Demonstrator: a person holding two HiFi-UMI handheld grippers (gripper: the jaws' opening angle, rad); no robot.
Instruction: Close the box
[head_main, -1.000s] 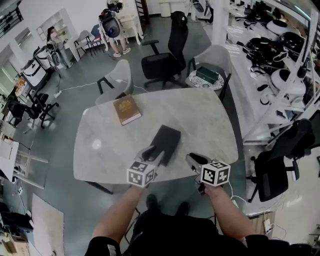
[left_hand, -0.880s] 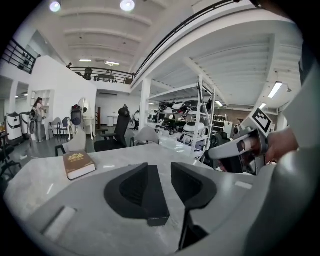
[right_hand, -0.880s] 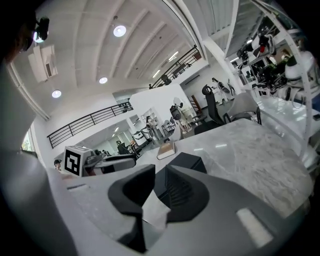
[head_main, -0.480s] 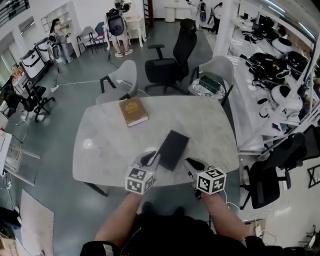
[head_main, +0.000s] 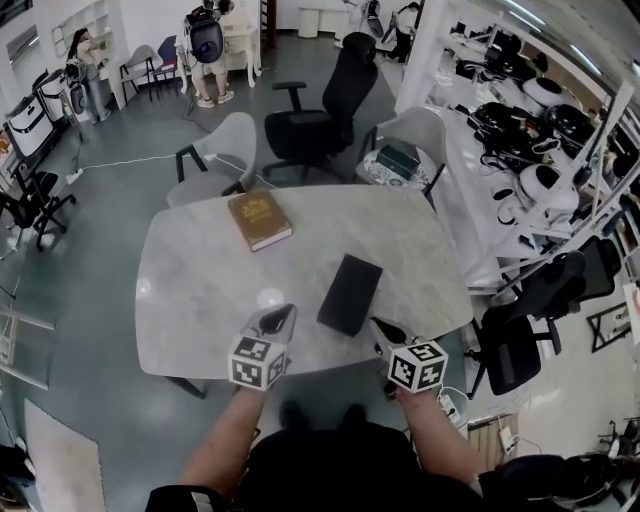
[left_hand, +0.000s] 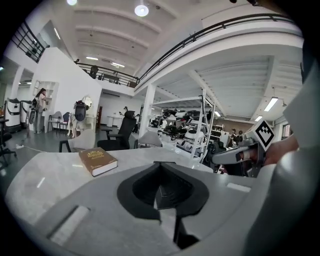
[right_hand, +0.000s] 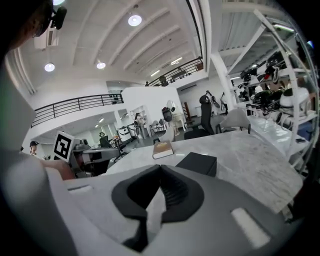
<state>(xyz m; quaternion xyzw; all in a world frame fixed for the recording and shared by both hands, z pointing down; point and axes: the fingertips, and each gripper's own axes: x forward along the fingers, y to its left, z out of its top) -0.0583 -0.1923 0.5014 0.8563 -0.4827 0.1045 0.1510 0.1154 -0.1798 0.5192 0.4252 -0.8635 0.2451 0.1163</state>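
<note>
Fingers of your left gripper (head_main: 279, 318) and right gripper (head_main: 382, 330) had just closed, both empty; a blind push could slide the shut box (head_main: 350, 294) off the counter (head_main: 200, 290).

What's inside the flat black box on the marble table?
Its inside cannot be seen. The flat black rectangular box lies closed on the pale marble tabletop, its top covering whatever it holds. Nothing rests on top of it.

Cannot see most of box (head_main: 350, 294) in left gripper view: blocked by left tool (left_hand: 160, 166) jaws. Cannot read book (head_main: 259, 220) cover print: too small. Cannot make out box lid seam either.
</note>
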